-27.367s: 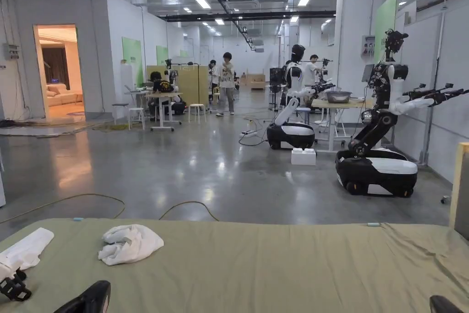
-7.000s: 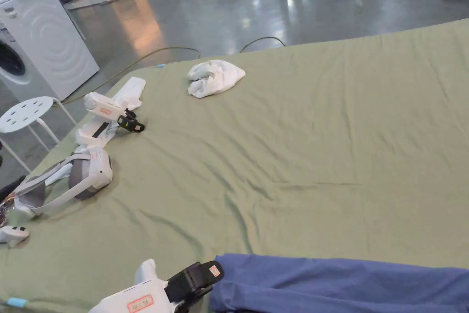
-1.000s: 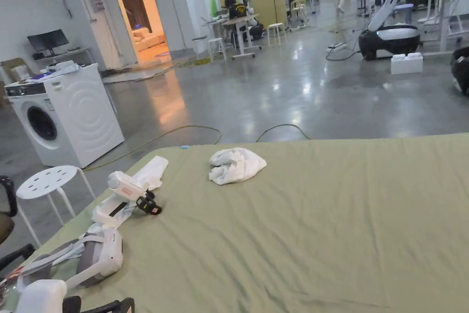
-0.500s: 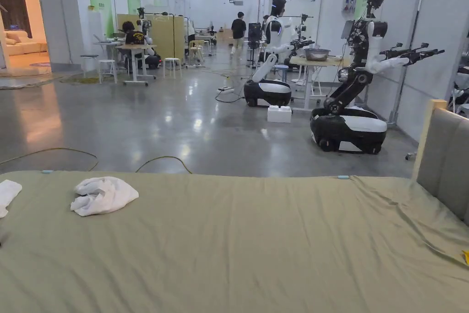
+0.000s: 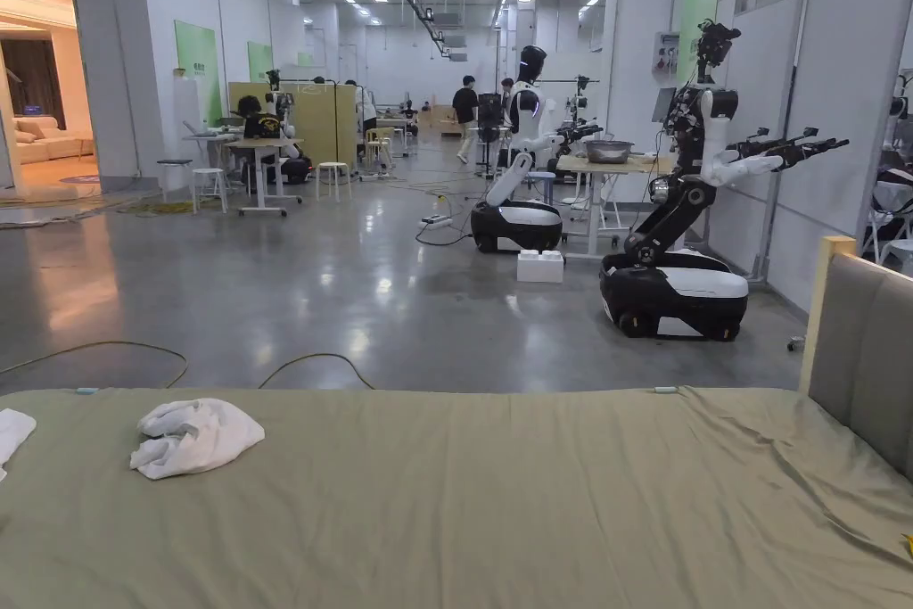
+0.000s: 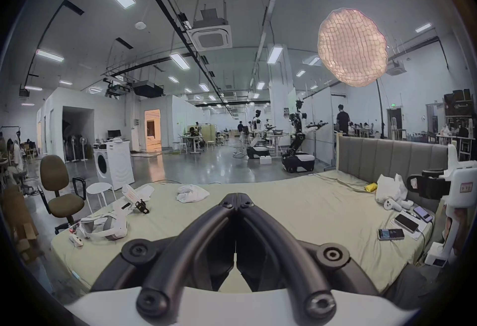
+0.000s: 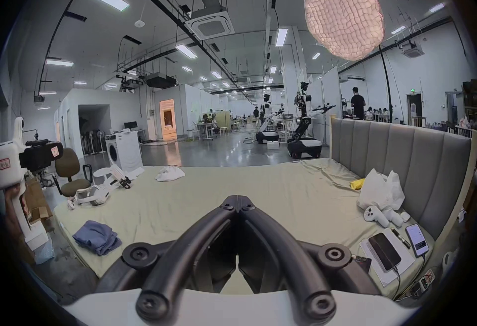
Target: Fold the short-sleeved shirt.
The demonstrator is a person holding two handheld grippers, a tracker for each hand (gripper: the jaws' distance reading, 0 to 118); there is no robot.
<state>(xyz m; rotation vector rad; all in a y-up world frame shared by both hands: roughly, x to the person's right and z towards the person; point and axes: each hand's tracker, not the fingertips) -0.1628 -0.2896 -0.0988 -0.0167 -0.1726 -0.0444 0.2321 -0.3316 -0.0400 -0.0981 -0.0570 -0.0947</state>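
The blue shirt [image 7: 97, 233] lies folded in a small stack at the near left corner of the green bed [image 7: 258, 192], seen in the right gripper view; how neatly its layers sit is hard to make out at that size. Neither gripper touches it. The right gripper [image 7: 238, 200] is held over the near middle of the bed with its two jaws pressed together, tips meeting and nothing between them. The left gripper [image 6: 237, 196] is the same: jaws closed tip to tip on nothing, raised above the sheet. Each gripper also appears at the edge of the other's view, partly cut off, so its jaws cannot be judged there.

One crumpled white cloth [image 5: 194, 436] rests near the far left edge of the bed, and a second white piece [image 5: 12, 435] is cut off at the left border of the head view. Toward the left side lie one white headset [image 6: 104, 224] and one spare gripper tool [image 6: 134, 200]. By the grey headboard [image 7: 400, 150] sit one white plastic bag [image 7: 380, 189] and three phones, with a yellow item [image 7: 357, 183] too small to identify. Two wheeled robots [image 5: 682, 281] stand on the floor beyond, and one washing machine [image 6: 113, 166] stands beside one white stool [image 6: 99, 188].
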